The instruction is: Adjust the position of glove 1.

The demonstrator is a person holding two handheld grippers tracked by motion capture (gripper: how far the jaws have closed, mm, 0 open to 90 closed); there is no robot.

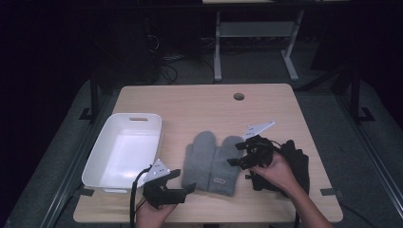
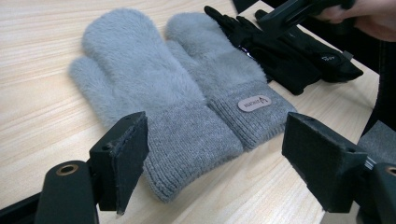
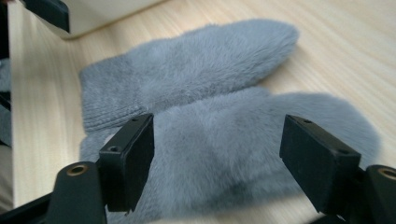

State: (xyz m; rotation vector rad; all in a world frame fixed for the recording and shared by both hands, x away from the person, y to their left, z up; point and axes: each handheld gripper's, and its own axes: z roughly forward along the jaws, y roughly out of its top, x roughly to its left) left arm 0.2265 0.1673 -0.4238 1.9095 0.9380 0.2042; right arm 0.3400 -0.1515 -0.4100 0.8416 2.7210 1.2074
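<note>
Both tools, left and right, hang open, flanking the grey mittens, probably to grasp them.

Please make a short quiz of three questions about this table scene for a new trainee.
1. True or false: the grey mittens lie inside the white tub.
2. What lies at the right of the mittens? A) black gloves B) a towel C) a cup
3. Fill in: the jaws of the left claw stand ____.

Key: 1 false, they lie on the table beside the tub. 2 A. 3 open, like those of the right claw.
</note>
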